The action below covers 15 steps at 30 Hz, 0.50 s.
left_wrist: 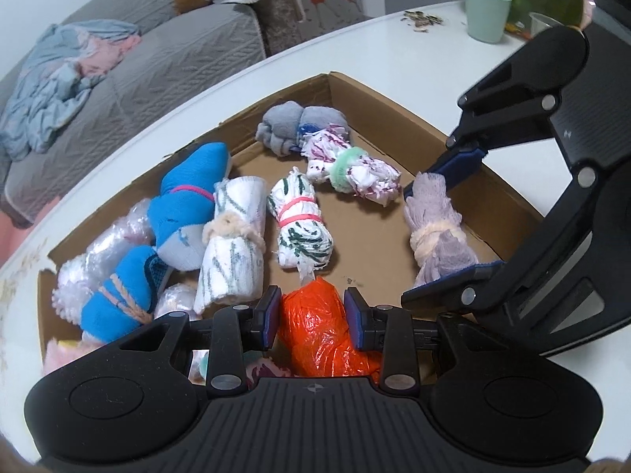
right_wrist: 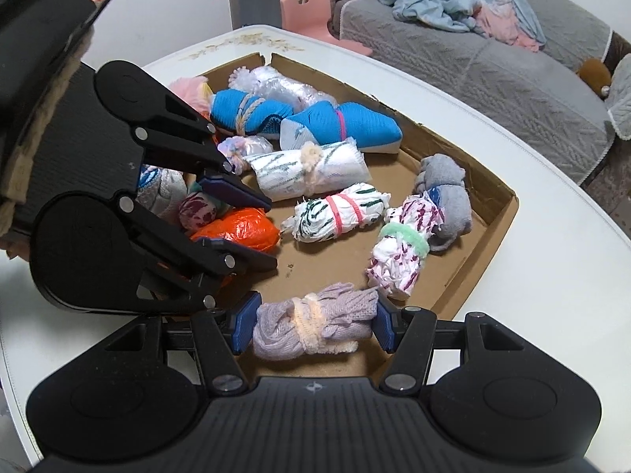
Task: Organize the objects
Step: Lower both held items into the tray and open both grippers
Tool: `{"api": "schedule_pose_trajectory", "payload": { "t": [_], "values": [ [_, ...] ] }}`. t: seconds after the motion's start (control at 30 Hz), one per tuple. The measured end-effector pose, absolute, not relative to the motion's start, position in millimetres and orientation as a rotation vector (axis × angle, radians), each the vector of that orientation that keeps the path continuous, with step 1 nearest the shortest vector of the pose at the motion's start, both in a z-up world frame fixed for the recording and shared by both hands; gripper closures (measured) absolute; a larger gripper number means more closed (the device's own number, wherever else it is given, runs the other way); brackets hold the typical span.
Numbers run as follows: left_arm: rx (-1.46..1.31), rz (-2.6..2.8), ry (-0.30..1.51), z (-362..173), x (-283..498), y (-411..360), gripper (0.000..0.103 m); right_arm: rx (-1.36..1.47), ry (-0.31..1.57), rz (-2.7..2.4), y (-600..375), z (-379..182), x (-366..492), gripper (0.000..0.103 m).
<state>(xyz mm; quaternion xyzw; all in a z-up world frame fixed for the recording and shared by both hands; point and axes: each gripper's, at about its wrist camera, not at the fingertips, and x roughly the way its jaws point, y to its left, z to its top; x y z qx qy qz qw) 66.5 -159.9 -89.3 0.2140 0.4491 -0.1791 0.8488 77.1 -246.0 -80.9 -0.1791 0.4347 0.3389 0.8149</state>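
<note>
2 grippers work inside the cardboard tray on the bench — left gripper fingers pinch the orange bundle, right gripper fingers clamp the lilac bundle endwise, probably for sorting.

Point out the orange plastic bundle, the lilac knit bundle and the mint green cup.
orange plastic bundle point(left_wrist: 315, 327): left wrist view, on its crinkled middle.
lilac knit bundle point(right_wrist: 315, 325): right wrist view, on the pale tie round its middle.
mint green cup point(left_wrist: 486, 13): left wrist view, on its side wall.
</note>
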Motion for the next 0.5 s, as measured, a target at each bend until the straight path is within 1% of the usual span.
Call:
{"api": "schedule_pose_trajectory", "payload": {
  "t": [0.23,0.33,0.4,0.5],
  "values": [
    [0.455,-0.375,0.944,-90,64,-158,0.058,-0.388,0.949,0.727,-245,-86,74,0.048],
    [0.447,-0.362,0.947,-90,66,-155,0.048,-0.39,0.948,0.721,-246,-86,73,0.048],
    [0.434,-0.347,0.953,-90,67,-151,0.036,-0.394,0.944,0.715,-247,-85,73,0.048],
    [0.41,-0.339,0.967,-91,67,-146,0.029,-0.393,0.945,0.712,-248,-84,72,0.046]
  ]
}}
